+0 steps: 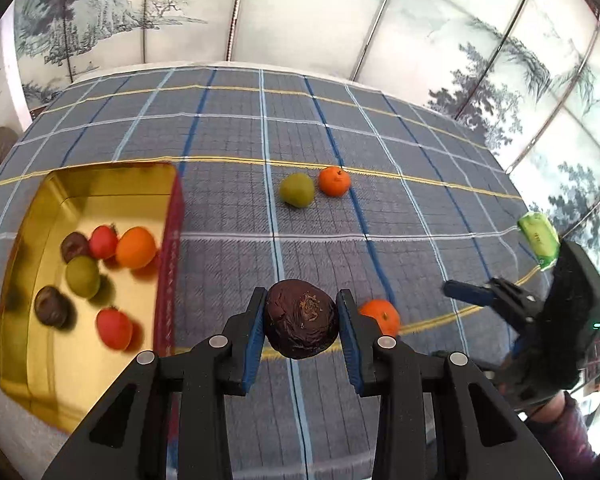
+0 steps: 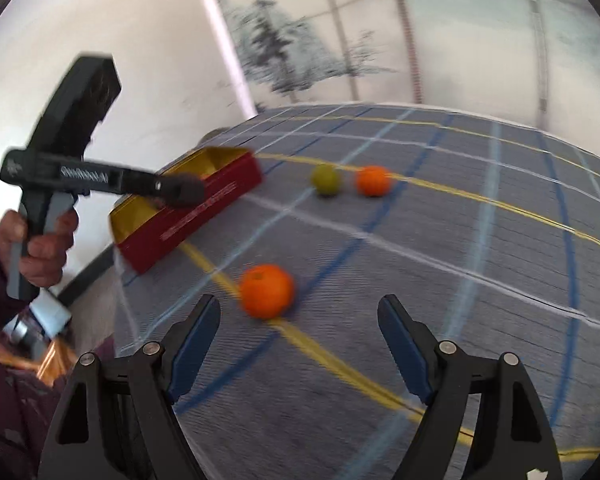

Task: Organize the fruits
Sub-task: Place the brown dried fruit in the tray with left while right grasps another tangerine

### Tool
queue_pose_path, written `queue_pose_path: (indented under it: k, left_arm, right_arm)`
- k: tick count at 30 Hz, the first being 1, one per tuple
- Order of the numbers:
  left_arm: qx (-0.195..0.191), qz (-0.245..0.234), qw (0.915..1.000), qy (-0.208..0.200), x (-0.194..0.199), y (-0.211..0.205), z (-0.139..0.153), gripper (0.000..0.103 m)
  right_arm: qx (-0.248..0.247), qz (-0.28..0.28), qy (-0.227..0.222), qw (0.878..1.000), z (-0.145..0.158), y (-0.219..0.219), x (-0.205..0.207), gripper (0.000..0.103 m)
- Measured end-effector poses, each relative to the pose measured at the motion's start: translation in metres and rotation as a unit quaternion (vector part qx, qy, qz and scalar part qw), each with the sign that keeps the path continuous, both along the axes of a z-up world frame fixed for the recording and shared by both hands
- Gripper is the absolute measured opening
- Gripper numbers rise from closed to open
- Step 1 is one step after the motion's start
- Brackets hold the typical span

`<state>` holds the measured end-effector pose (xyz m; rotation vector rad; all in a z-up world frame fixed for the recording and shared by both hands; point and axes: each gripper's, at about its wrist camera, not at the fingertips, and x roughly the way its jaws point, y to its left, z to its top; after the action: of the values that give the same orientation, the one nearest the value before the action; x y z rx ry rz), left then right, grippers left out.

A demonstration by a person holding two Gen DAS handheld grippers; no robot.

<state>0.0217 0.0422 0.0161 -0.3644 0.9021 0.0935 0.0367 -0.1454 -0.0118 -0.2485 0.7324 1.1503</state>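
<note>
Left wrist view: the left gripper [image 1: 300,326] has its jaws clamped on a dark wrinkled fruit [image 1: 300,324], held above the checked surface [image 1: 420,208] beside the gold tray [image 1: 24,248]. Right gripper [image 2: 300,356] jaws stand apart, empty. Six fruits sit in the tray; the near orange [image 2: 266,290], far orange [image 1: 334,181] and green fruit [image 1: 297,189] remain outside.
</note>
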Motion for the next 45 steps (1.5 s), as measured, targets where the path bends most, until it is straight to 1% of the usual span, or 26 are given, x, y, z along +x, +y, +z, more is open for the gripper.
queue_pose_path:
  k: [3, 4, 7, 10, 12, 13, 14, 16, 18, 19, 23, 25, 27, 29, 35, 37, 42, 45]
  left_arm:
    - [0.009, 0.009, 0.9999, -0.004, -0.014, 0.002, 0.004, 0.035]
    - [0.01, 0.015, 0.9998, -0.006, -0.02, 0.006, 0.005, 0.035]
    - [0.004, 0.032, 0.9994, -0.01, -0.036, 0.017, 0.008, 0.035]
    - [0.002, 0.053, 0.9985, -0.01, -0.053, 0.031, 0.008, 0.035]
    - [0.006, 0.066, 0.9978, -0.009, -0.063, 0.039, 0.008, 0.035]
    - [0.008, 0.075, 0.9971, -0.008, -0.069, 0.045, 0.007, 0.035]
    - [0.008, 0.084, 0.9965, -0.005, -0.074, 0.051, 0.005, 0.036]
    - [0.006, 0.097, 0.9953, -0.002, -0.084, 0.061, 0.001, 0.035]
    - [0.007, 0.112, 0.9937, 0.001, -0.095, 0.071, -0.003, 0.035]
    - [0.007, 0.116, 0.9933, 0.002, -0.098, 0.074, -0.005, 0.035]
    - [0.004, 0.127, 0.9919, 0.004, -0.109, 0.085, -0.012, 0.036]
    - [0.009, 0.128, 0.9917, -0.001, -0.111, 0.086, -0.013, 0.035]
    - [0.017, 0.127, 0.9917, -0.004, -0.11, 0.088, -0.012, 0.036]
    - [0.022, 0.128, 0.9915, -0.003, -0.108, 0.089, -0.014, 0.036]
    - [0.036, 0.13, 0.9908, 0.005, -0.101, 0.092, -0.021, 0.036]
    - [0.048, 0.13, 0.9903, 0.006, -0.099, 0.091, -0.022, 0.036]
    - [0.072, 0.131, 0.9887, 0.011, -0.093, 0.088, -0.027, 0.036]
    - [0.073, 0.132, 0.9885, 0.014, -0.091, 0.088, -0.03, 0.036]
  right_arm:
    - [-0.016, 0.018, -0.012, 1.0, -0.003, 0.022, -0.01, 0.079]
    - [-0.03, 0.02, -0.02, 0.999, -0.006, 0.031, -0.012, 0.079]
    - [-0.053, 0.025, -0.023, 0.998, -0.015, 0.045, -0.01, 0.079]
    - [-0.081, 0.024, -0.026, 0.996, -0.027, 0.059, -0.007, 0.075]
    - [-0.094, 0.025, -0.023, 0.995, -0.033, 0.065, -0.006, 0.068]
    - [-0.098, 0.02, -0.032, 0.994, -0.033, 0.067, -0.006, 0.057]
    - [-0.103, 0.016, -0.034, 0.994, -0.033, 0.067, -0.005, 0.039]
    - [-0.103, 0.01, -0.025, 0.994, -0.03, 0.065, -0.001, 0.037]
    - [-0.1, -0.002, -0.034, 0.994, -0.026, 0.062, 0.001, 0.037]
    - [-0.092, -0.009, -0.028, 0.995, -0.022, 0.056, 0.006, 0.037]
    - [-0.061, -0.079, -0.027, 0.995, -0.005, 0.026, 0.037, 0.037]
    - [-0.043, -0.114, -0.023, 0.992, 0.001, 0.01, 0.053, 0.037]
    - [-0.041, -0.15, -0.023, 0.988, 0.002, -0.004, 0.069, 0.037]
    - [-0.038, -0.174, -0.02, 0.984, 0.0, -0.015, 0.08, 0.037]
    - [-0.038, -0.197, -0.004, 0.98, -0.01, -0.026, 0.094, 0.037]
    - [-0.032, -0.199, -0.006, 0.98, -0.008, -0.027, 0.094, 0.037]
    - [-0.034, -0.199, -0.005, 0.979, -0.01, -0.026, 0.096, 0.037]
    - [-0.036, -0.2, -0.006, 0.979, -0.009, -0.025, 0.094, 0.037]
